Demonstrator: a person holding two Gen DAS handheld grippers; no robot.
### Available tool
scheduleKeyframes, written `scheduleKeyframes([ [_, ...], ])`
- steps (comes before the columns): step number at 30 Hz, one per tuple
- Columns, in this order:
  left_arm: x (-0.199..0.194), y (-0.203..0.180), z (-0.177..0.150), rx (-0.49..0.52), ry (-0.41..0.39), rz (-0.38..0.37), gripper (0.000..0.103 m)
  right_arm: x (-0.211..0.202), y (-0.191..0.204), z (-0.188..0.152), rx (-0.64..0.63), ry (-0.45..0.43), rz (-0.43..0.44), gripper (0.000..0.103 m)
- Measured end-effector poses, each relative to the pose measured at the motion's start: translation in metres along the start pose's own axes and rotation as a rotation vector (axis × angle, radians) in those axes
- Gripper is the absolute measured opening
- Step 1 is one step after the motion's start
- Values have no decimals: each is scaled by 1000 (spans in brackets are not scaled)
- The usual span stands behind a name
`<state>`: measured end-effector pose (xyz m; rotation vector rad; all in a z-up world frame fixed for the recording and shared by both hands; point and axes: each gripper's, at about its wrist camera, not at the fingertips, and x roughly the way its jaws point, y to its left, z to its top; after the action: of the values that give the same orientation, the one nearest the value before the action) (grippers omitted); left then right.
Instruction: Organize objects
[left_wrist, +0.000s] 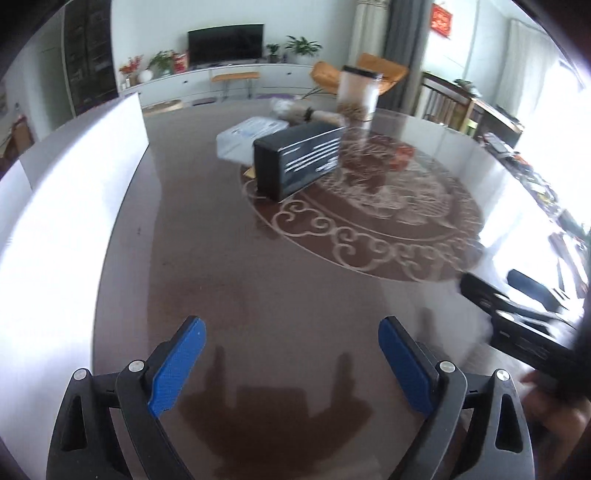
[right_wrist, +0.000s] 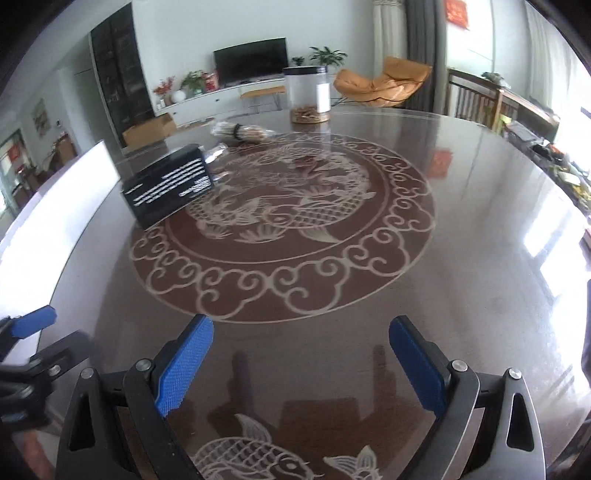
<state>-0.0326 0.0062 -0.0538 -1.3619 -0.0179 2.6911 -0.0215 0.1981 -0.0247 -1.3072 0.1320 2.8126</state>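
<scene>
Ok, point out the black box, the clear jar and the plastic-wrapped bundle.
black box (right_wrist: 168, 184): right wrist view, printed side face.
clear jar (right_wrist: 306, 92): right wrist view, frosted wall.
plastic-wrapped bundle (right_wrist: 243, 132): right wrist view, its middle.

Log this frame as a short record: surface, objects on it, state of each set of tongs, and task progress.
surface: round dark table with a pale fish and cloud pattern
black box: black box with white print, left of the pattern's centre
jar: clear jar with a dark lid at the far side, brown contents at its bottom
bundle: tied bundle between box and jar
flat package: clear package behind the box
left tongs: left tongs open, nothing between them
right tongs: right tongs open, nothing between them
progress: no object gripped yet
</scene>
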Motion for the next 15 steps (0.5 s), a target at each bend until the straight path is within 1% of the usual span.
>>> scheduleKeyframes([
  [4, 20, 3, 4, 2, 6, 53, 95, 11, -2, 1, 18, 45, 2, 97],
  [8, 26, 6, 5, -8, 5, 73, 95, 13, -1, 0, 8, 45, -3, 97],
  [11, 27, 2, 5, 9, 3, 87, 96, 15, 2, -1, 0, 46, -12, 97],
  [13, 28, 1, 6, 10, 4, 87, 97, 15, 4, -1, -8, 48, -17, 97],
  [15, 32, 4, 9, 4, 12, 87, 103, 15, 5, -2, -15, 51, -24, 98],
])
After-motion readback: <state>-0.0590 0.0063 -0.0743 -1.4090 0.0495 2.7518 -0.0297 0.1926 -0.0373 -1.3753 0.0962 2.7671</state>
